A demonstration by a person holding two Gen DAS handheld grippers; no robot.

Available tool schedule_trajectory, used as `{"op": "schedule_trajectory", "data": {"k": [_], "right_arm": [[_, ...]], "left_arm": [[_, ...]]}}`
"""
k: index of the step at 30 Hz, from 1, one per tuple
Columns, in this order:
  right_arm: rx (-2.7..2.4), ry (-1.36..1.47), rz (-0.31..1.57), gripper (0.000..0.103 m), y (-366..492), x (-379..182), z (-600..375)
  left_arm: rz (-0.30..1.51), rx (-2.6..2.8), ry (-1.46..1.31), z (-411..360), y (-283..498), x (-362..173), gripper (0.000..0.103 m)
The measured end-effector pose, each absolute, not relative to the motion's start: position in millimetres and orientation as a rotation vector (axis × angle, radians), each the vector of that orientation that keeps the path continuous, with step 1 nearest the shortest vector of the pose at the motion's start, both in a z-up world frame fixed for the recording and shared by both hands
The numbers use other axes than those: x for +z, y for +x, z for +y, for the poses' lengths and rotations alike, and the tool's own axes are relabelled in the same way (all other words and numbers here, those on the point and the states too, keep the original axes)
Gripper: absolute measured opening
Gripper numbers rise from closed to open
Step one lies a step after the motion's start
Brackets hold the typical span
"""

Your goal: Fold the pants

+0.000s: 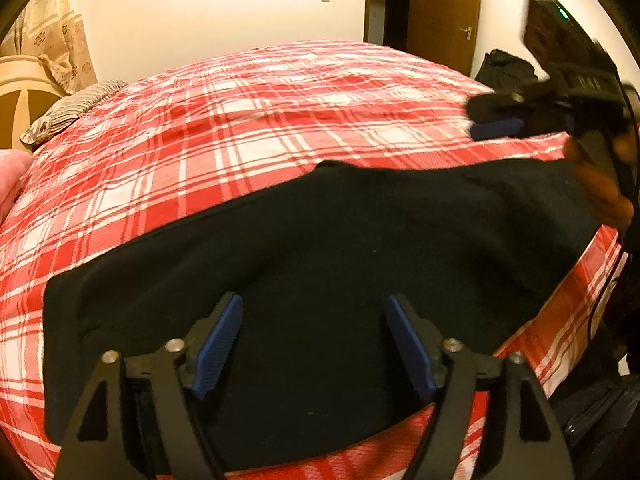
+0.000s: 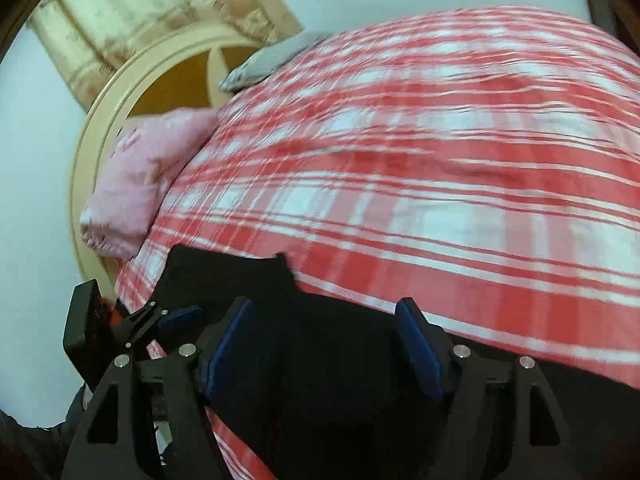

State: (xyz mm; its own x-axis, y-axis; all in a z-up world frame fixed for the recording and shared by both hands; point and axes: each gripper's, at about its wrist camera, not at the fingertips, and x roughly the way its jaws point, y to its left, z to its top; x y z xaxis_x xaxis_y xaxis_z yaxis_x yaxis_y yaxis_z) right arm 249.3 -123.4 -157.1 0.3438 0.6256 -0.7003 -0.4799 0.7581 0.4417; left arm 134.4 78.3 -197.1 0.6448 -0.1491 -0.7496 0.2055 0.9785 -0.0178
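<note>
Across the whole middle of the left wrist view a bed covered by a red-and-white plaid cotton sheet (image 1: 280, 120) is seen, with a cream rounded headboard (image 2: 120, 92) at the upper left of the right wrist view and a pale pink pillow (image 2: 140, 176) lying against it. On the lower half of the left wrist view the black fabric pants (image 1: 320, 248) are spread flat on the sheet as a broad dark band running from lower left to centre right, seemingly already doubled over, though this cannot be confirmed. The left gripper (image 1: 314, 340) is held above the near part of the pants with its blue-padded jaws wide apart and nothing between them. The right gripper (image 2: 326, 344) is likewise spread wide and empty over the dark cloth at the bottom of its own blurred view; in the left wrist view it is seen at the upper right (image 1: 496, 116). For the next fold to be done well, two corners of one short edge should be pinched fully through all layers, lifted evenly, and carried over so that the edges are matched before release.
</note>
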Motion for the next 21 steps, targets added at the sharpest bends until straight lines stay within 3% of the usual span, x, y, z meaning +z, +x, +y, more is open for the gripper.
{"op": "schedule_trajectory", "data": {"k": [7,10,13,21], "right_arm": [[0.548,0.311,0.99,0.075,237.8,-160.2,-223.2],[0.443,0.345,1.015,0.075,229.9,-168.8,-263.7],[0.415,0.376,0.992,0.075,213.9,-166.6,-295.6],[0.145,0.371,0.84,0.075,176.8,-115.7,-421.1]], "left_arm": [[0.85,-0.257,0.12,50.1,136.5,-199.1,0.083],[0.865,-0.251,0.155,38.6,140.9,-205.7,0.09],[0.874,-0.265,0.158,29.5,144.7,-203.7,0.091],[0.884,-0.288,0.21,8.7,146.6,-202.4,0.091]]}}
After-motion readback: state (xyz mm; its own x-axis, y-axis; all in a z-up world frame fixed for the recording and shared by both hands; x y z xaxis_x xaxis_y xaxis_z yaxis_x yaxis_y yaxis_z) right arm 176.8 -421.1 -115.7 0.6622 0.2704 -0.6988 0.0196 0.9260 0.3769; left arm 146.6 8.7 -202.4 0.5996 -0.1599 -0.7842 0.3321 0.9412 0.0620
